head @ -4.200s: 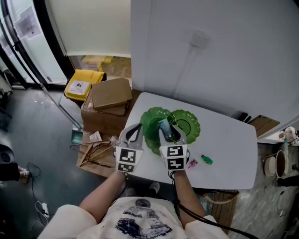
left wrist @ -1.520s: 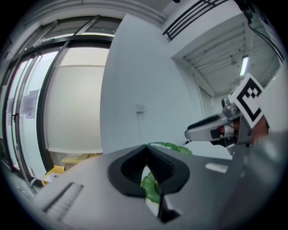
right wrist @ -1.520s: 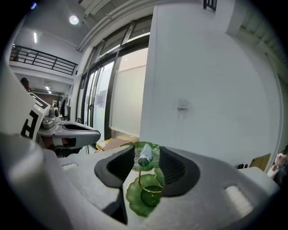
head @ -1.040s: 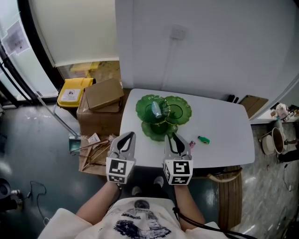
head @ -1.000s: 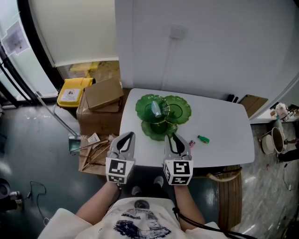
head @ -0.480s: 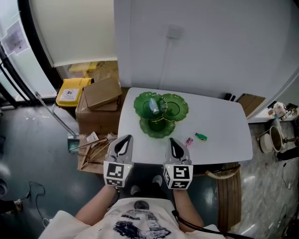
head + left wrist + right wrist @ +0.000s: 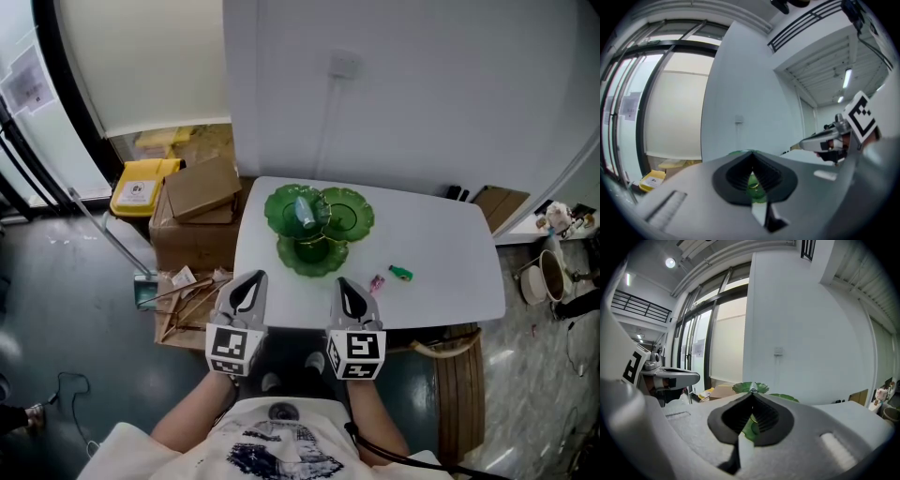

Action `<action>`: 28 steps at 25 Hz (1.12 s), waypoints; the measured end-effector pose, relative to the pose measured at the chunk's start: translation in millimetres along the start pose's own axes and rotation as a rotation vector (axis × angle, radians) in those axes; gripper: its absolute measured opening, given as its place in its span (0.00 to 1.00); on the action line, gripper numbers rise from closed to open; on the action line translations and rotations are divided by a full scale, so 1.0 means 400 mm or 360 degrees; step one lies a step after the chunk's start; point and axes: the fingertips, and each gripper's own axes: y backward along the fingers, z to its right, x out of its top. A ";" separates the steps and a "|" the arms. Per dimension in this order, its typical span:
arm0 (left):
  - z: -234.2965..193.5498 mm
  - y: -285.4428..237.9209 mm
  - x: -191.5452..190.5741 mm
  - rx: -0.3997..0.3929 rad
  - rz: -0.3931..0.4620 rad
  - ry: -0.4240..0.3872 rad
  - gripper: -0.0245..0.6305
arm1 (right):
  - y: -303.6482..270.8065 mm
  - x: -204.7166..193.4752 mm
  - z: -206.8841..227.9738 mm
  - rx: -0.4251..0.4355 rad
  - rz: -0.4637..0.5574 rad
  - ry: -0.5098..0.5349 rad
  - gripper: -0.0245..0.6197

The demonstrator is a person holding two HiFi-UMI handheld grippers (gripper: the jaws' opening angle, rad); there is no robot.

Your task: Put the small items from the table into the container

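A green three-lobed dish (image 7: 349,214) stands at the back left of the white table (image 7: 441,244). A pale blue item (image 7: 305,210) lies in the dish's left lobe. On the bare tabletop to its right lie a small pink item (image 7: 377,282) and a small green item (image 7: 401,274). My left gripper (image 7: 251,278) and right gripper (image 7: 345,281) hover side by side at the table's near edge, both shut and empty. The right gripper's tip is just left of the pink item. The right gripper view shows the dish (image 7: 743,388) past the shut right gripper (image 7: 752,395).
Cardboard boxes (image 7: 208,192) and a yellow box (image 7: 137,186) sit on the floor left of the table, with wooden sticks (image 7: 187,298) nearer me. A wall rises right behind the table. A pot (image 7: 544,277) stands at the far right.
Both grippers have drawn back from the dish to the table's near edge. The right gripper's jaws have closed. The pale blue item that it held over the dish now lies in the dish.
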 end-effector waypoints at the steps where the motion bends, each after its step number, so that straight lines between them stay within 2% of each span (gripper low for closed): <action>1: 0.003 0.000 0.000 -0.0011 -0.0001 0.0014 0.02 | 0.001 0.000 0.000 0.0000 0.0000 -0.0001 0.04; 9: 0.024 0.000 -0.002 -0.0048 -0.0033 0.0009 0.02 | 0.009 -0.002 -0.001 -0.0003 -0.0001 -0.0005 0.04; 18: 0.077 -0.023 0.013 -0.0136 -0.0006 -0.0022 0.02 | 0.029 -0.009 0.026 -0.0048 -0.0015 -0.0009 0.04; 23: 0.126 -0.056 0.010 -0.0200 -0.0023 -0.0029 0.02 | 0.043 -0.013 0.077 -0.0098 -0.0022 -0.0028 0.04; 28: 0.202 -0.131 0.004 -0.0272 -0.0044 -0.0019 0.02 | 0.056 -0.023 0.173 -0.0149 -0.0031 -0.0038 0.04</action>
